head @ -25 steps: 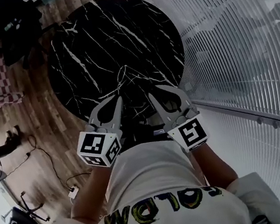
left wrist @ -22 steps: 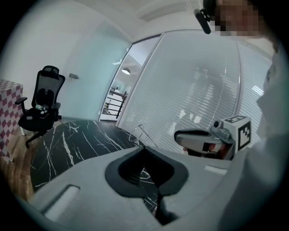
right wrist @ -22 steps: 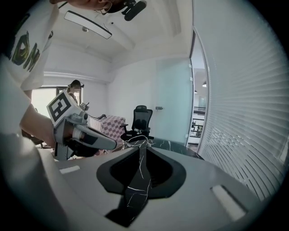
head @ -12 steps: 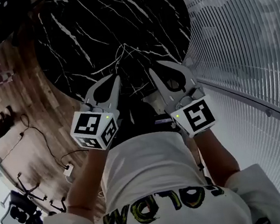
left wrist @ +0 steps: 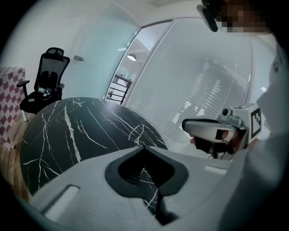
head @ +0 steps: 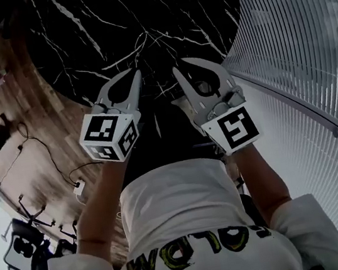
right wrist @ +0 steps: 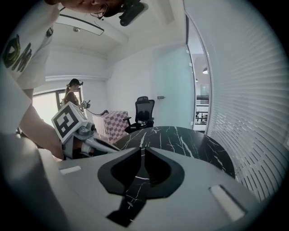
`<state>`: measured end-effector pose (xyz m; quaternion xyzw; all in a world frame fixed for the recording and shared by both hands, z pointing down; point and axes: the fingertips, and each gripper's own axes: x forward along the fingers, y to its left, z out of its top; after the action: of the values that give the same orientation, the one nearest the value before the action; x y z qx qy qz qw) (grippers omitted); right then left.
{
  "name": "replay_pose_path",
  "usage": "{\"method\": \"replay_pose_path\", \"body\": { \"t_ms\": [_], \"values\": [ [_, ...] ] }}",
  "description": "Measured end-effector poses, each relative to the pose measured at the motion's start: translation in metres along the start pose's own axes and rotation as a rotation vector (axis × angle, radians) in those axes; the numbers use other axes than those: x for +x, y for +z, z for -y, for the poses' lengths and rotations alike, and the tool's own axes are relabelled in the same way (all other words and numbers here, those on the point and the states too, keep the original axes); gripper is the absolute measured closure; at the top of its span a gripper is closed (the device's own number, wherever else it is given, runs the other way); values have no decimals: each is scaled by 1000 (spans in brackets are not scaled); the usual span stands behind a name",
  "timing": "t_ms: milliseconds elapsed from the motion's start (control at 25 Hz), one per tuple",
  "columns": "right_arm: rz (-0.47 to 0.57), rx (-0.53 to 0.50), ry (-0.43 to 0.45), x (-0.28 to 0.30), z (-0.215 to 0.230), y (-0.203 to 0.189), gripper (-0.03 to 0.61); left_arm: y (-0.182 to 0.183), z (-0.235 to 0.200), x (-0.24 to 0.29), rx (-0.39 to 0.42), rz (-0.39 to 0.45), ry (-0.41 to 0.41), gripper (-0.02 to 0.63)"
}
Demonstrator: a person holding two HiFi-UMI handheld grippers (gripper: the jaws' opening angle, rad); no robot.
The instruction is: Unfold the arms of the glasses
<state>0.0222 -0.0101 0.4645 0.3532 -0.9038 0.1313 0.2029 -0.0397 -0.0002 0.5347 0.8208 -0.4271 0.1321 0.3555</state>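
Observation:
A faint thin-rimmed oval, seemingly the glasses (left wrist: 137,132), lies on the round black marble table (left wrist: 67,131) near its right rim; in the head view I cannot tell it from the white veins. My left gripper (head: 137,72) (left wrist: 144,146) hovers over the table's (head: 106,20) near edge, shut and empty. My right gripper (head: 176,69) (right wrist: 143,149) is beside it, its jaws together but for a thin slit, holding nothing. Each gripper shows in the other's view: the right gripper (left wrist: 212,131), the left gripper (right wrist: 81,135).
A curved wall of white blinds (head: 307,45) runs along the table's right. A black office chair (left wrist: 47,81) and a checked box (right wrist: 113,122) stand beyond the table. Cables trail over the wood floor (head: 32,153) at left. Another person (right wrist: 71,97) stands far back.
Both grippers have sunk toward the table's near edge, still side by side and shut. The table has slid up in the head view.

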Motion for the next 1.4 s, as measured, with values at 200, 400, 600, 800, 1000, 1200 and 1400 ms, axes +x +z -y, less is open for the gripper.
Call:
{"method": "replay_pose_path", "body": {
  "t_ms": [200, 400, 600, 800, 1000, 1200, 1400],
  "values": [
    [-31, 15, -1, 11, 1, -27, 554, -31, -20, 23, 14, -36, 4, 609],
    [-65, 27, 5, 21, 0, -52, 555, -58, -41, 40, 21, -70, 15, 609],
    [-77, 42, 15, 26, -2, -66, 557, -75, -58, 55, 18, -92, 28, 609],
    [-99, 55, 19, 28, -1, -77, 557, -82, -72, 64, 19, -96, 50, 608],
    [-118, 65, 18, 28, 1, -87, 557, -90, -79, 71, 30, -97, 61, 606],
    [-119, 66, 22, 30, 2, -90, 557, -93, -82, 75, 85, -95, 76, 601],
    [-100, 45, 19, 27, 2, -81, 557, -92, -77, 72, 124, -102, 79, 516]
  ]
}}
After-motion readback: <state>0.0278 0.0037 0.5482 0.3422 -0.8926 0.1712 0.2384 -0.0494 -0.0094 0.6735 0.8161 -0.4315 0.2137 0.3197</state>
